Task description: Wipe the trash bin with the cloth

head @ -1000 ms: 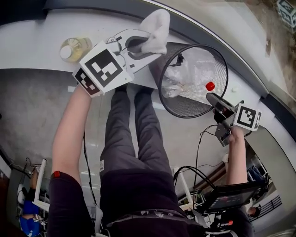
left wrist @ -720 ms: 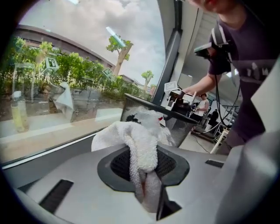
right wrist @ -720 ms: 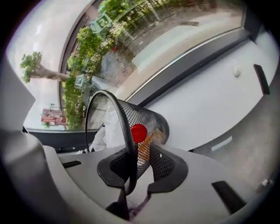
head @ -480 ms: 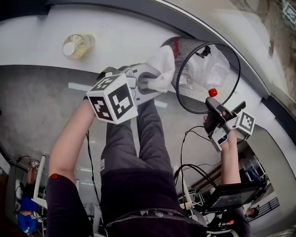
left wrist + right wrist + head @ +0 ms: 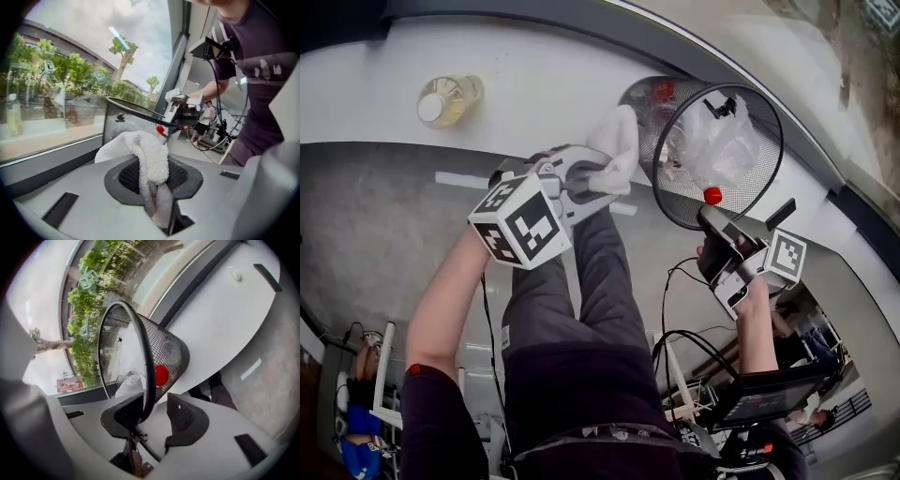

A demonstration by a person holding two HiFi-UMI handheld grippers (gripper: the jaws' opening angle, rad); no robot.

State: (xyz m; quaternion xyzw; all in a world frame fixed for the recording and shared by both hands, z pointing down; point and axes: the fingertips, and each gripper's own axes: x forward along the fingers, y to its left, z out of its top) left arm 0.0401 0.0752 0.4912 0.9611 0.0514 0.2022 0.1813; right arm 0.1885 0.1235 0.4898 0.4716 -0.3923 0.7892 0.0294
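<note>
Wiping is about to begin: the left hand-held gripper (image 5: 602, 176), clamped on the white cloth (image 5: 617, 148), sits just beside the outer wall of the tilted mesh trash bin (image 5: 673, 202), while the right hand-held gripper (image 5: 709, 215), whose jaws have just been opening with the bin's rim loosely between them, probably needs to steady the bin before the cloth presses on.

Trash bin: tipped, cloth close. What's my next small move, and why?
Probably close the right gripper on the rim of the bin. Its jaws have just been opening, and the rim sits between them with one pad clear. The bin is tipped, and the cloth in the left gripper is near it.
</note>
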